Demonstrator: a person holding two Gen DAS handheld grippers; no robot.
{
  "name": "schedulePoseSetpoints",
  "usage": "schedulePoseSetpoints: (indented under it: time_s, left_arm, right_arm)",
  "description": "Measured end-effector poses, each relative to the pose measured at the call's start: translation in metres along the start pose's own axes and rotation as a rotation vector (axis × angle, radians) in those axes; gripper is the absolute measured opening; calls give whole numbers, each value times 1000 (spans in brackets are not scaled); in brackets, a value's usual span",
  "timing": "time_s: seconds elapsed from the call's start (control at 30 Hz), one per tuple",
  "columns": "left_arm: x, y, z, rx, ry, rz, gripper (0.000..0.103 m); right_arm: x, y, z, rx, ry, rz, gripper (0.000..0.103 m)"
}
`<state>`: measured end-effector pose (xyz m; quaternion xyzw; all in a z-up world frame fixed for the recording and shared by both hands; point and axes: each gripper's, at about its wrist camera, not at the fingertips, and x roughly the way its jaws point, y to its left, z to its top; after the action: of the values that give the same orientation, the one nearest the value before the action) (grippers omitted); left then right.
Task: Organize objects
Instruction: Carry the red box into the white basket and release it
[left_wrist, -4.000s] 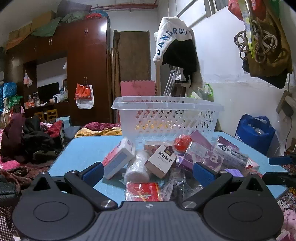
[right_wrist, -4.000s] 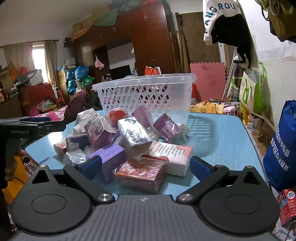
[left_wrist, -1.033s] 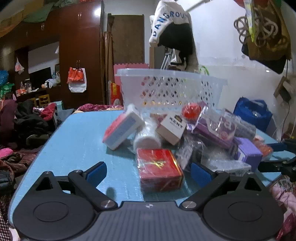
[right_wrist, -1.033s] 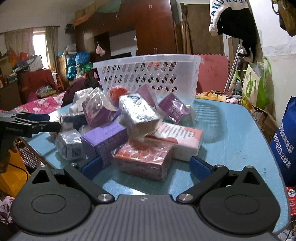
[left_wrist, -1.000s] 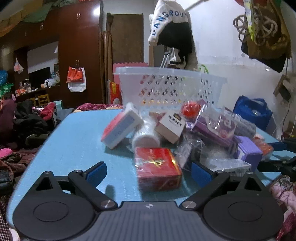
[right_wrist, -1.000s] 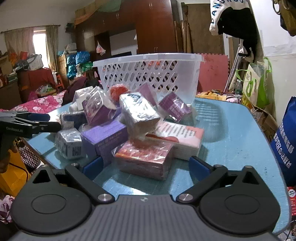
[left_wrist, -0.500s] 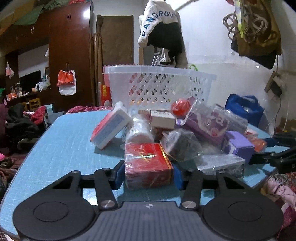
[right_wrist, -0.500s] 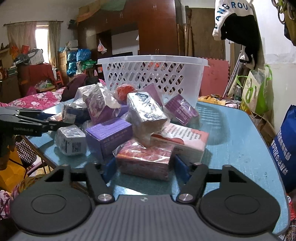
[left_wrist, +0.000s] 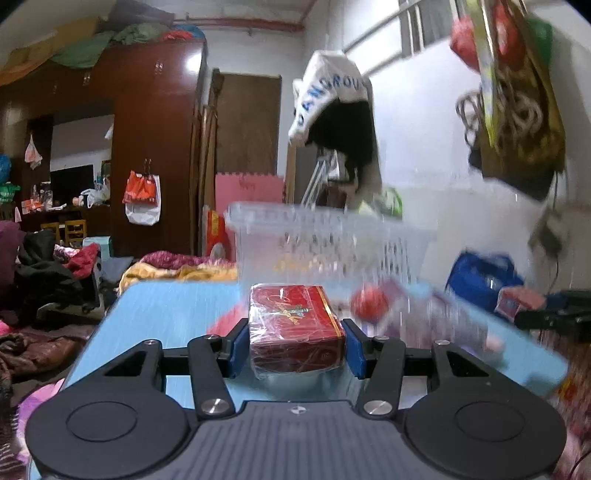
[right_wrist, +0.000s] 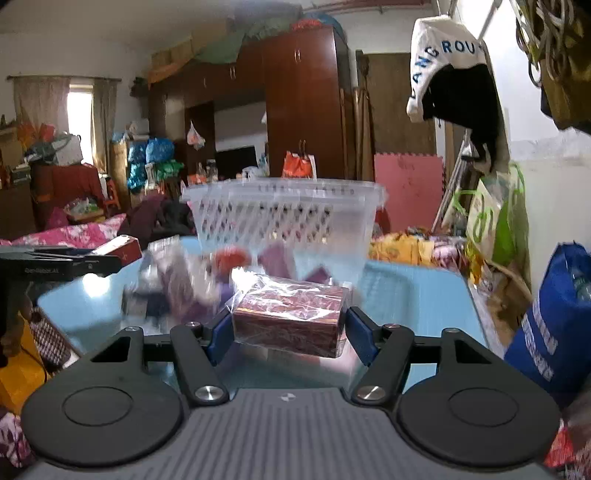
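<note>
Boxes, one for each hand. Left gripper pinching a red box by its two side walls, up off the blue table. Right gripper pinching a dark red box in crinkly clear wrap. Probably light and stiff, with slippery wrap, so best squeezed on flat sides. White holey plastic basket standing far behind, pile of packs near it.

- Left hand-held gripper: blue pads press both sides of a red box.
- Right hand-held gripper: pads clamp a wrapped brown box.
</note>
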<state>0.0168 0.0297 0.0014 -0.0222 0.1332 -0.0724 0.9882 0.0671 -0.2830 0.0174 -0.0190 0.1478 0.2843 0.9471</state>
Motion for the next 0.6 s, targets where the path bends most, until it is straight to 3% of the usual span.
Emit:
schedulePoseSetpoints:
  time_s: [0.13,0.23,0.33,0.53,0.57,0.6]
  left_arm:
    - [16,-6,44,3,-62,-9,55]
    - [49,-16,82,23,-45,-14,55]
    - [98,-20,109,12,33,-14,55]
    - [169,-10,115,-49,178,3,56]
    - [171,-9,112,-44,176,-1,65]
    - [170,-8,109,-37,167,3,84]
  right_arm:
    - [28,-2,47,-26,-37,6,68]
    - [68,-7,85,-34,-26,-5,67]
    - [114,-17,110,-20,39,-34,67]
    - [167,-28,117,-6,138,-42,70]
    - [169,-27,116,-12,155,-35,78]
    - [166,-26,115,-19,149,-44,83]
